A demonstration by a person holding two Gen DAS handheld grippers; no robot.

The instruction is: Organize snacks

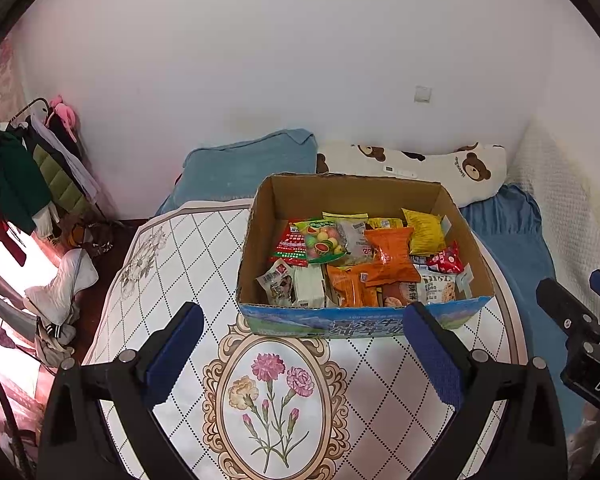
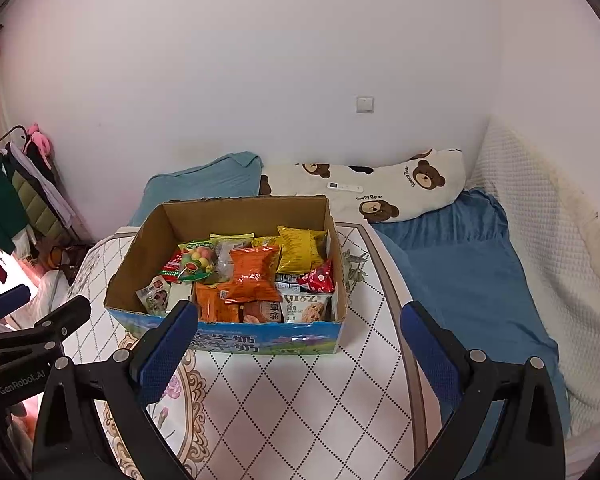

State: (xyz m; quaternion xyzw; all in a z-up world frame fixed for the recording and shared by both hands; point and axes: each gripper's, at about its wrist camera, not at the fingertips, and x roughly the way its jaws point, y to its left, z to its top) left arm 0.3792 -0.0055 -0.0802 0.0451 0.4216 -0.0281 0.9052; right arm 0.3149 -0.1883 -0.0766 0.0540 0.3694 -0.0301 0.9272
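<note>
Overhead, both grippers hung above a small table with a diamond-patterned cover and a flower medallion printed near its front edge. On that table stood an open cardboard box, its blue front wall printed with white characters, and the snacks lay piled inside it. An orange packet sat on top near the middle, a yellow packet behind it toward the far right corner, a small red packet against the right wall, and a green bag of round candies toward the left, partly over a red packet. More wrapped biscuits stood along the front wall. The left gripper was spread wide with nothing between its blue pads, poised just in front of the box. The right gripper was likewise spread wide and held nothing, hovering in front of the box's right front corner. Each gripper showed at the edge of the other's view, side by side and apart. Behind the table lay a bed with a blue sheet, a blue pillow and a bear-print pillow with a white remote resting on it. A clothes rack stood at the left.
</note>
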